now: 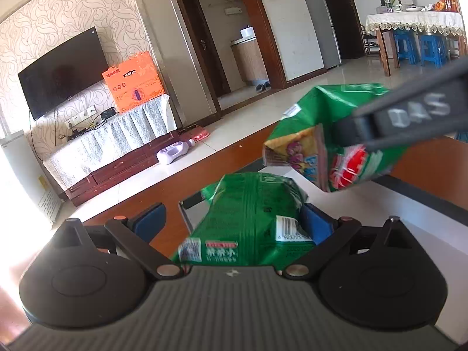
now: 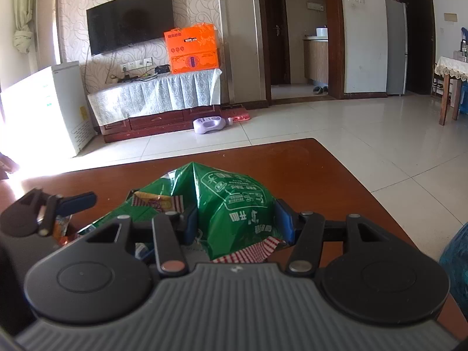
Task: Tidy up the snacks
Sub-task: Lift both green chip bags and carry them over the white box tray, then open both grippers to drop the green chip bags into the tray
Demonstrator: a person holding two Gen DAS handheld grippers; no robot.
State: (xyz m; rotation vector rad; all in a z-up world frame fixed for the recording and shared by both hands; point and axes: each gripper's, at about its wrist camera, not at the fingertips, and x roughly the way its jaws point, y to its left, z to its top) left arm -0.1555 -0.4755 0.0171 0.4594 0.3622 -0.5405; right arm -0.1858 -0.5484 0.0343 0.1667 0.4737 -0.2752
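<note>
Living room, brown wooden table [image 2: 307,169] below. Right gripper [image 2: 234,222] clamps crinkled green foil snack bag [image 2: 231,210], lifted for carrying. Left gripper [image 1: 231,219] spread wide around second green snack packet [image 1: 251,219], touching one pad only, unclamped, over white tray [image 1: 380,204].

The left gripper [image 1: 231,219] was spread wide, its blue pads well apart, with only the right pad [image 1: 314,219] touching the green snack bag [image 1: 251,222] lying between them. The right gripper [image 2: 234,219] was closed on a second green bag [image 2: 234,213], both pads pressed against its sides, and was held up in the air.
</note>
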